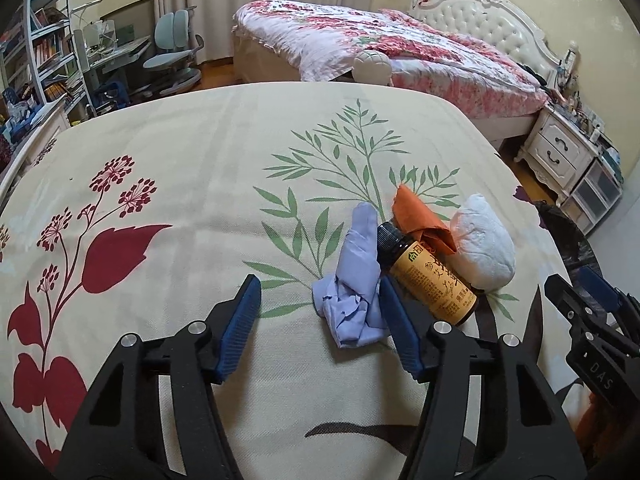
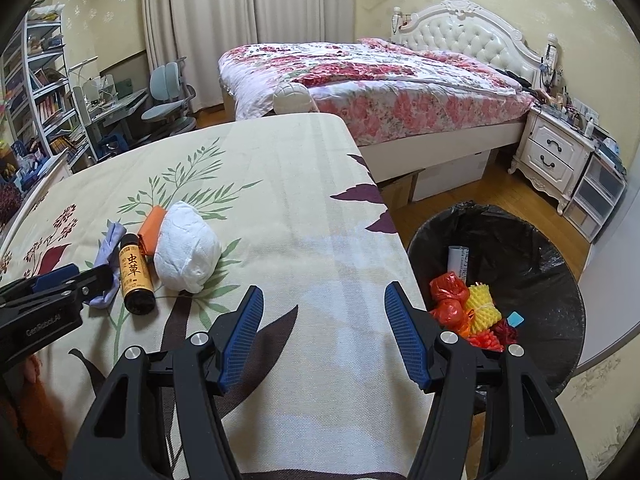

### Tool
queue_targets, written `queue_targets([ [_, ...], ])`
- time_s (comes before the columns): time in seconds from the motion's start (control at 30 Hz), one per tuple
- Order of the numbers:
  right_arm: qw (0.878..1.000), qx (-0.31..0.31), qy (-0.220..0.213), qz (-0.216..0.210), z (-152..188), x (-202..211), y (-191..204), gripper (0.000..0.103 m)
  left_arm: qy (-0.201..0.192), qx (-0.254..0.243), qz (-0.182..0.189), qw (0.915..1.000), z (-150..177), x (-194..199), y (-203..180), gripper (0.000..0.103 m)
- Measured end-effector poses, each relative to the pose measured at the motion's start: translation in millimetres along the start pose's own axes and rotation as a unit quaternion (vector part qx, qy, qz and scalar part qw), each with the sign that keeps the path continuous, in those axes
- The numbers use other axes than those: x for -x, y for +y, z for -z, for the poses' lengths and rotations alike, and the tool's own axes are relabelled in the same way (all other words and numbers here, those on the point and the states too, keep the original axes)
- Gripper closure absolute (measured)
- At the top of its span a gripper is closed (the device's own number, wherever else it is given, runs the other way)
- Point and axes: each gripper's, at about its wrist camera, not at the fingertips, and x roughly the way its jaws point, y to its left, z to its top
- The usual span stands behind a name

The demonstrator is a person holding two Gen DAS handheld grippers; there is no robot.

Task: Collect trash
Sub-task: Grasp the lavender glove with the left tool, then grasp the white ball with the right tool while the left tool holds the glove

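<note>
— Left claw point(image 1: 320, 312)? 
— Spread wide, gripping nothing, hovering low over the cloth-covered surface point(image 1: 200, 184). 
— And just ahead of it? 
— Crumpled lavender paper point(image 1: 356, 280), lying against the inner face of the right-side pad point(image 1: 400, 332), partly within the gap. Just beyond that pad, touching the paper, a dark bottle with a yellow label point(image 1: 430, 276), lying on its side, cap pointing away. 
— Further out? 
— Orange wrapper point(image 1: 420, 224) behind the bottle's neck, then a white wadded tissue point(image 1: 484, 240) to the far right of the group, touching the wrapper. 
— Right claw point(image 2: 324, 324)? 
— Likewise released, parted wide, nothing between the pads, poised above the surface near its right edge. 
— To its left? 
— Same cluster, well apart from it: tissue nearest, then bottle, wrapper, lavender paper. 
— To its right? 
— Below the edge, on the floor, a bin with a black liner point(image 2: 520, 240), close beside the right pad. Inside: red crumpled wrappers point(image 2: 450, 300), yellow foam netting point(image 2: 482, 304), a white tube point(image 2: 458, 260), a small blue scrap point(image 2: 515, 319).
</note>
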Motion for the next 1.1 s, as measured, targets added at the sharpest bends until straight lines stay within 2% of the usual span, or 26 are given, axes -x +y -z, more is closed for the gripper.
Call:
queue_targets([
  [0.1, 1.0, 0.003, -0.001, -0.001, -1, 2, 3, 0.041, 0.004, -0.008, -0.001, 1.0, -1, -5, -2, 0.044],
  [0.17, 1.0, 0.006, -0.004, -0.003, -3, 4, 6, 0.041, 0.002, -0.012, 0.003, 0.9999, 0, -3, -2, 0.051],
  [0.23, 1.0, 0.009, -0.006, -0.006, -5, 5, 9, 0.041, -0.001, -0.017, 0.007, 0.9998, 2, -1, -2, 0.066],
  [0.27, 1.0, 0.011, -0.007, -0.008, -6, 5, 11, 0.041, -0.002, -0.019, 0.011, 0.9998, 3, -1, -1, 0.069],
  [0.47, 0.999, 0.022, -0.012, -0.026, -12, 8, 26, 0.041, -0.007, -0.016, 0.006, 0.9998, 8, 5, 8, 0.071],
  [0.87, 0.997, 0.049, 0.004, -0.054, -25, -16, 63, 0.041, -0.029, 0.014, -0.051, 0.9982, 9, 21, 58, 0.071],
  [1.07, 0.997, 0.052, 0.017, -0.06, -25, -26, 70, 0.041, -0.03, 0.021, -0.051, 0.998, 12, 23, 67, 0.071],
  [1.1, 0.997, 0.05, 0.019, -0.063, -25, -26, 70, 0.045, -0.029, 0.021, -0.05, 0.9981, 13, 23, 67, 0.071],
])
